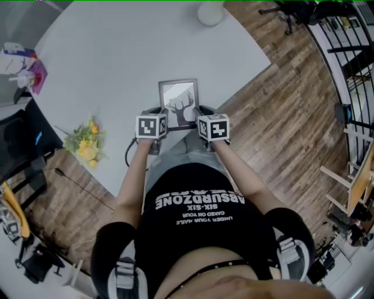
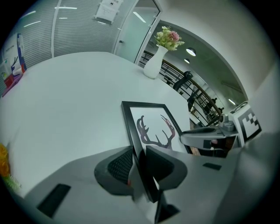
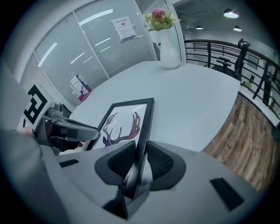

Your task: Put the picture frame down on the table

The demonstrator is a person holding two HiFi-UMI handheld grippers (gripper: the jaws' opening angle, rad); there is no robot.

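A black picture frame [image 1: 179, 100] with a deer-antler print is held over the near edge of the pale round table [image 1: 128, 52]. My left gripper [image 1: 159, 120] is shut on the frame's left side rail [image 2: 139, 144], pads pressed on both faces. My right gripper [image 1: 197, 118] is shut on the right side rail [image 3: 142, 144]. In the left gripper view the antler picture [image 2: 155, 131] faces up, with the right gripper [image 2: 205, 139] beyond it. In the right gripper view the print [image 3: 122, 127] shows beside the left gripper [image 3: 65, 129]. Whether the frame touches the table is hidden.
A white vase with flowers [image 1: 210, 11] stands at the table's far edge. Yellow flowers [image 1: 86, 143] lie by the left rim. A coloured box [image 1: 23, 67] sits at the far left. Wooden floor [image 1: 292, 105] and black railings [image 1: 350, 52] are to the right.
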